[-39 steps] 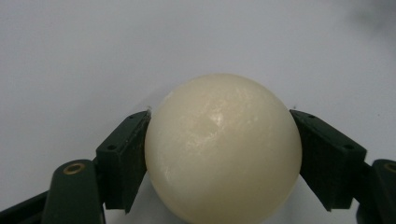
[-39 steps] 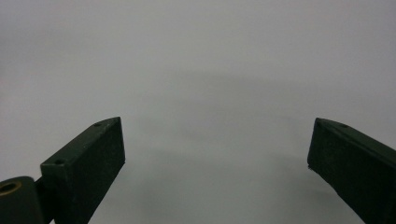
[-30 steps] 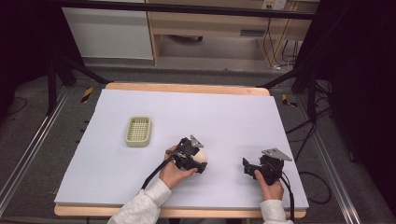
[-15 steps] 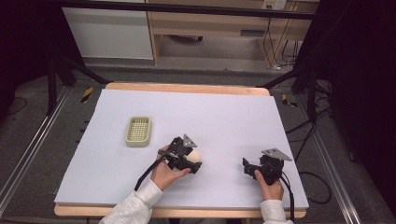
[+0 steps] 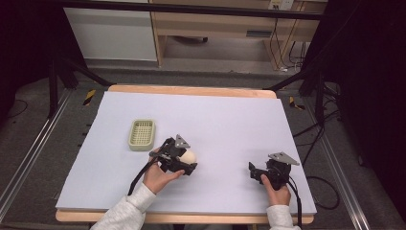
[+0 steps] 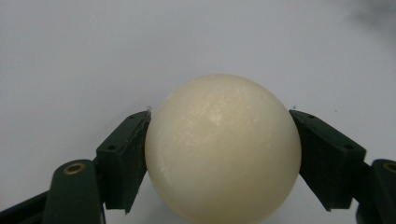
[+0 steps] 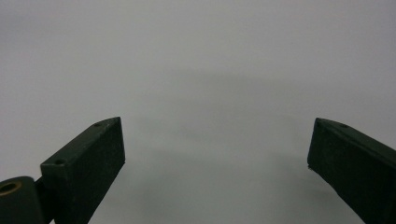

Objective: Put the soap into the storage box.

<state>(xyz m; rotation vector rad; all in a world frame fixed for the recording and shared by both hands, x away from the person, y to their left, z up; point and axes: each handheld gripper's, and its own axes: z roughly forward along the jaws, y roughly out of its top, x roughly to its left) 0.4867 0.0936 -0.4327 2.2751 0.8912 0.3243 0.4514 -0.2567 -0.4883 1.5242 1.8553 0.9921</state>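
Note:
A cream-coloured ball (image 6: 222, 147) sits clamped between the two black jaws of my left gripper (image 6: 219, 140). In the high view that ball (image 5: 189, 156) shows at the tip of the left gripper (image 5: 184, 160), a little left of the table's middle, over the white table cover. A pale green slotted basket (image 5: 141, 134) lies just up and to the left of it. My right gripper (image 5: 253, 171) rests near the front right of the table; in the right gripper view the right gripper (image 7: 215, 149) has its jaws wide apart with nothing between them.
The white cover (image 5: 230, 120) spans the whole tabletop, with a wooden edge (image 5: 191, 89) at the far side. Black frame legs (image 5: 62, 72) and cables (image 5: 316, 139) stand on the floor around the table. A wooden cabinet (image 5: 215, 28) is beyond it.
My left gripper has carried the ball leftward and slightly away from me, closer to the green basket. The right gripper has stayed where it was.

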